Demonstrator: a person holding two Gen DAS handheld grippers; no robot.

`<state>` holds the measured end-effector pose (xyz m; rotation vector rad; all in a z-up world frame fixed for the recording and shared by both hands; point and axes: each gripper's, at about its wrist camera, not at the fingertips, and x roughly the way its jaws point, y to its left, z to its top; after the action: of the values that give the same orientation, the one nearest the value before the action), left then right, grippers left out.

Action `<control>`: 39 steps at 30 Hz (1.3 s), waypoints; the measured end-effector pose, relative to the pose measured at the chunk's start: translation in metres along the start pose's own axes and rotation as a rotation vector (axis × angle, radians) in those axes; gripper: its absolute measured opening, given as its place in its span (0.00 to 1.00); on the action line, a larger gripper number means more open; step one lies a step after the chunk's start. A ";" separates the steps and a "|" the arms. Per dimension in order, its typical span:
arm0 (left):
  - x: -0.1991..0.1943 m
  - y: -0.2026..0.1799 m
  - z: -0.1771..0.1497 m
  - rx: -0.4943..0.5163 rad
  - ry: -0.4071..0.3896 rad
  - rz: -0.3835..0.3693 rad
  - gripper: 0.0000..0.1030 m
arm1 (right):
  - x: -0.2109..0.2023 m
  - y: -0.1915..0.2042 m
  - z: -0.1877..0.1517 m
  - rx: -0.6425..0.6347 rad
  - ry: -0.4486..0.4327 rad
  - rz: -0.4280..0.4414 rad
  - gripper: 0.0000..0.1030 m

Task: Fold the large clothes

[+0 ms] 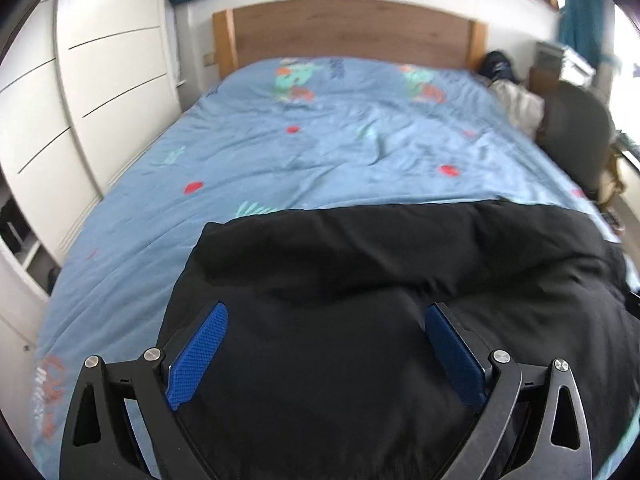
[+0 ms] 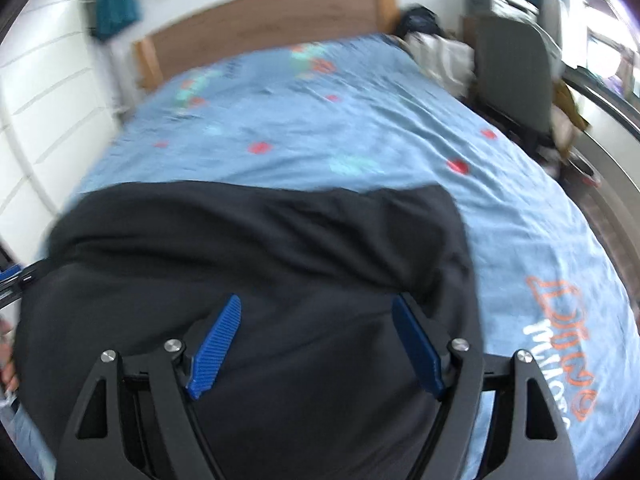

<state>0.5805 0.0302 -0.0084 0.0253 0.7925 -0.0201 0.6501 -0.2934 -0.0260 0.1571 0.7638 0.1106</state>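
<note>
A large black garment (image 1: 380,280) lies spread on the near part of a bed with a blue patterned cover (image 1: 320,140). My left gripper (image 1: 324,320) is open above the garment's left part, its blue pads (image 1: 200,352) wide apart with nothing between them. In the right wrist view the same garment (image 2: 260,248) fills the near left, its right edge running down the middle right. My right gripper (image 2: 316,316) is open over the garment near that edge, and holds nothing. The left gripper's tip (image 2: 12,276) shows at the far left edge.
A wooden headboard (image 1: 348,28) stands at the bed's far end. White wardrobe doors (image 1: 92,80) line the left side. A grey chair (image 1: 576,132) and a pile of clothes (image 1: 516,100) stand at the bed's right. The blue cover (image 2: 540,260) lies bare right of the garment.
</note>
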 end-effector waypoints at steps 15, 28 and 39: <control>-0.003 0.051 -0.051 -0.096 0.140 -0.022 0.96 | -0.001 0.032 -0.044 -0.026 0.066 0.122 0.75; -0.020 0.139 -0.092 -0.314 0.185 -0.102 0.98 | -0.058 -0.096 -0.089 0.243 0.106 0.146 0.91; 0.051 0.150 -0.134 -0.567 0.342 -0.448 1.00 | 0.024 -0.147 -0.140 0.553 0.288 0.479 1.00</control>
<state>0.5247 0.1840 -0.1367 -0.7027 1.1085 -0.2189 0.5761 -0.4196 -0.1681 0.8662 1.0204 0.3815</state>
